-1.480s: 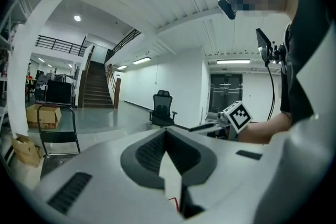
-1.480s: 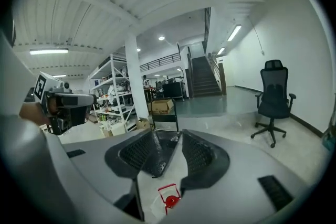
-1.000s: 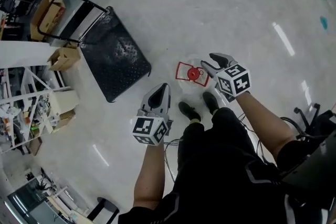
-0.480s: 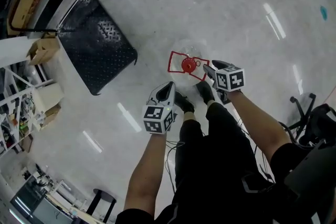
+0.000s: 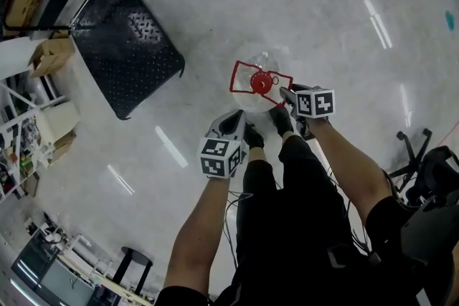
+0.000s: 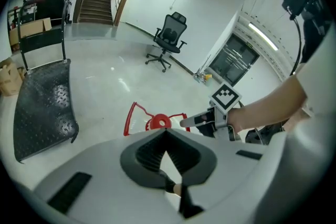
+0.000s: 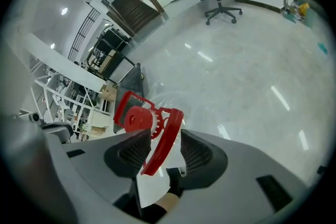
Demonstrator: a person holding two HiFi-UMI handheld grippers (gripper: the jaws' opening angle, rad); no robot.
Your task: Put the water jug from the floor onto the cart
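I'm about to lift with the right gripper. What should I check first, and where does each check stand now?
1. The red handle sits between the jaws of the right gripper: ok.
2. The right jaws are clamped on the handle: not ok, gaps show beside it.
3. The left gripper is free to help: ok, jaws together with nothing in them.
4. The red cap is on the water jug: ok, but I cannot tell how tight it is.
5. The cart has room on its deck: ok, nothing lies on it.
6. The floor from jug to cart: ok, bare.
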